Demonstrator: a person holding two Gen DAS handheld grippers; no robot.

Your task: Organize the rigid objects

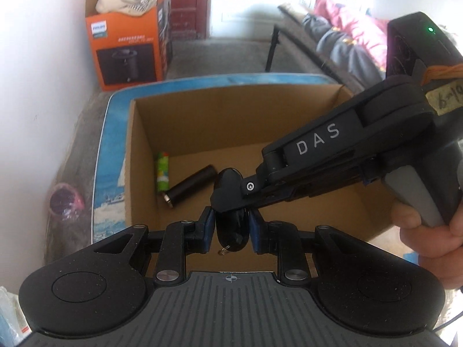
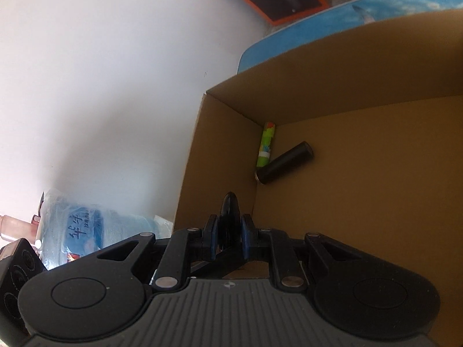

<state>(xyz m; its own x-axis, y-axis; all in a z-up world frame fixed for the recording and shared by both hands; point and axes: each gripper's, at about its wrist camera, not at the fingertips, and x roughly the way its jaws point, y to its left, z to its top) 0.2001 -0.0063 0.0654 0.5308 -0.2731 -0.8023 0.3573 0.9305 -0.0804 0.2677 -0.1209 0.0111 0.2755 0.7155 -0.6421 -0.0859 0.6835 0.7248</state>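
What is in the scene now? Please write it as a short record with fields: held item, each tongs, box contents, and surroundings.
held item: glossy black oval object with a small metal ring at its near end, above the box
left tongs: pads on both sides of the object
right tongs: shut on the same object
container: open cardboard box
box contents: green patterned tube along the left wall; black cylinder lying beside it
surroundings: orange carton on the floor

Probably a home: a sofa with cushions, an appliance box holding cloth.
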